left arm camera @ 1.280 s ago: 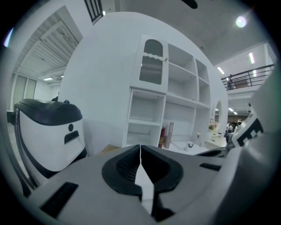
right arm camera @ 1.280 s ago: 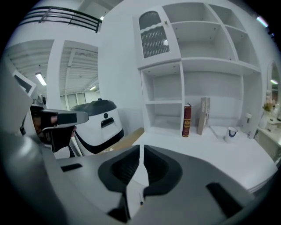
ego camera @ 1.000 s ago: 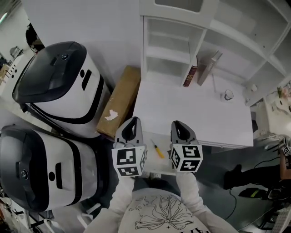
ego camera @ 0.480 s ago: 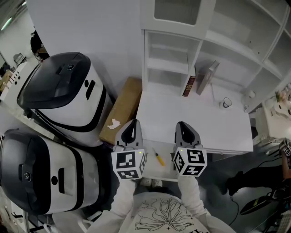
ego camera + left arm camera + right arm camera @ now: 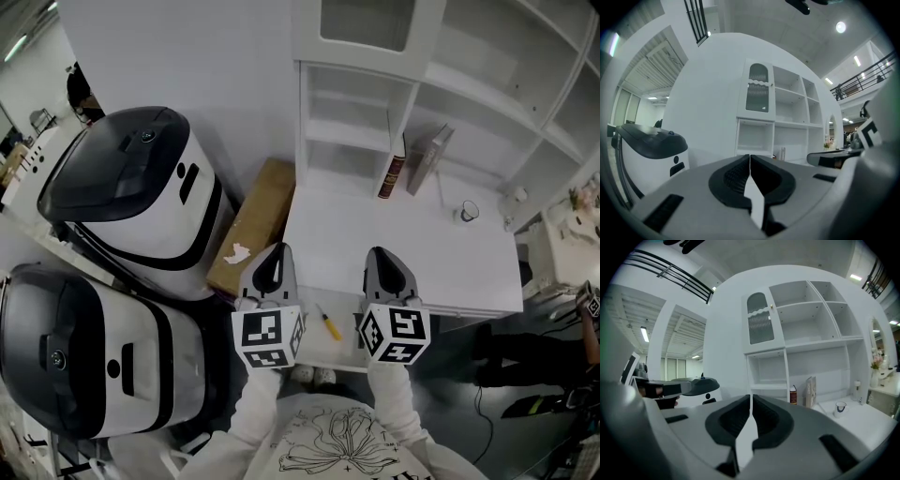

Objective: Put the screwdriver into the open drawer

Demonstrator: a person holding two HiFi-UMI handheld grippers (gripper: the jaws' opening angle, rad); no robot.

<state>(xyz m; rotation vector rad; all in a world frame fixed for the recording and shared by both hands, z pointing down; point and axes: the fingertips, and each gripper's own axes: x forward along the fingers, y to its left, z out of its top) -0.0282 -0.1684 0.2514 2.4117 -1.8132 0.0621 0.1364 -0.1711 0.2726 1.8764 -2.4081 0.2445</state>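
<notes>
Your left hand-held gripper (image 5: 273, 266) and right hand-held gripper (image 5: 385, 267) are closed, empty; the screwdriver (image 5: 327, 324) looks light and rigid, so pinch its yellow handle.

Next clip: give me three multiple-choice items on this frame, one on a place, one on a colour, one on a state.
1. Where does the screwdriver lie in the head view?
A. on a shelf
B. between the left gripper and the right gripper
C. on the cardboard box

2. Its handle is:
A. red
B. blue
C. yellow

3. The grippers' jaws are:
A. both shut, empty
B. both wide open
C. right shut on the screwdriver

Answers:
1 B, it shows between the two grippers.
2 C, the handle is plainly yellow.
3 A, each gripper view shows the jaws together with nothing between them; the right's have just been closing.
</notes>
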